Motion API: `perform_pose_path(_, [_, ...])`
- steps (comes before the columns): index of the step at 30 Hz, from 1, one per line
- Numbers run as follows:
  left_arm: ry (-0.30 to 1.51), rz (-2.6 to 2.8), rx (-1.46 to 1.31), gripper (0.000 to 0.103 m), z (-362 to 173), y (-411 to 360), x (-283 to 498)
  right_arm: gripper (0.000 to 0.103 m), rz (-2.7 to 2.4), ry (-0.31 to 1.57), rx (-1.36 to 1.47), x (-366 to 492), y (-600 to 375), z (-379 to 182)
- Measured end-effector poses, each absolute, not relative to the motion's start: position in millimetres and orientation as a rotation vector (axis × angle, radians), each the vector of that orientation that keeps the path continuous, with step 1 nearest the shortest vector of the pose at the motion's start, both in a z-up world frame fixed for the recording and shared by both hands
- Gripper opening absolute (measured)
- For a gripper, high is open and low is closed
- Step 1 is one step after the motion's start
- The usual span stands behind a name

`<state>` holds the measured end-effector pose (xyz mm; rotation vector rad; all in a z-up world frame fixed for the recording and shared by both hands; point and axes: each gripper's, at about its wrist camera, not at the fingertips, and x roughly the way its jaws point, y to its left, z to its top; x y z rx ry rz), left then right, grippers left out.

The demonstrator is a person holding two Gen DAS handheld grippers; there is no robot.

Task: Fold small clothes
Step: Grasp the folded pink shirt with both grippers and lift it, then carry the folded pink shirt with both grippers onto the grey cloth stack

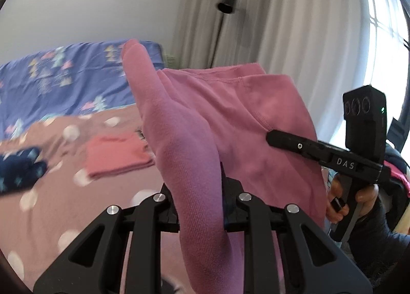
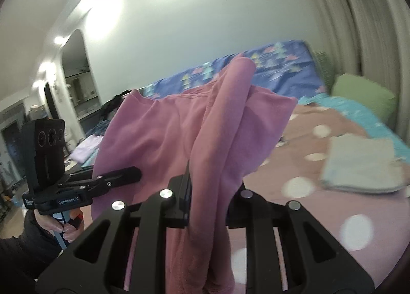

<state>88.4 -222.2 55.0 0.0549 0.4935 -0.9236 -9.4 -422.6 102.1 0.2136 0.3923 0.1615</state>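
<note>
Pink garment (image 1: pixel 194 165) hides both tongs' tips; bedspread (image 1: pixel 51 204) blurred.

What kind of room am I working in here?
Most likely a bedroom: a bed with a pink dotted cover, a blue patterned sheet against the wall, long curtains by a window, and folded clothes on the bed.

Black left gripper (image 1: pixel 200 206) with silver screws, right gripper (image 2: pixel 207 199) marked "DAS", dark sleeves, bare hand (image 2: pixel 57 227)
</note>
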Motion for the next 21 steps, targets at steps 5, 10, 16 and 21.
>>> perform_pose_path(5, [0.488, -1.017, 0.101, 0.021, 64.9, -300.5, 101.5, 0.018, 0.045, 0.369, 0.239, -25.3, -485.8, 111.4])
perform_pose_path(10, [0.497, -1.077, 0.148, 0.021, 70.6, -376.3, 128.3, 0.018, -0.066, 0.355, 0.26, -17.2, -547.1, 118.6])
perform_pose_path(16, [0.473, -1.115, 0.187, 0.022, 74.8, -452.8, 168.3, 0.018, -0.164, 0.374, 0.271, 19.8, -617.0, 126.8])
perform_pose_path(21, [0.474, -1.107, 0.254, 0.022, 63.2, -507.9, 196.3, 0.018, -0.247, 0.419, 0.246, 54.1, -655.0, 122.2])
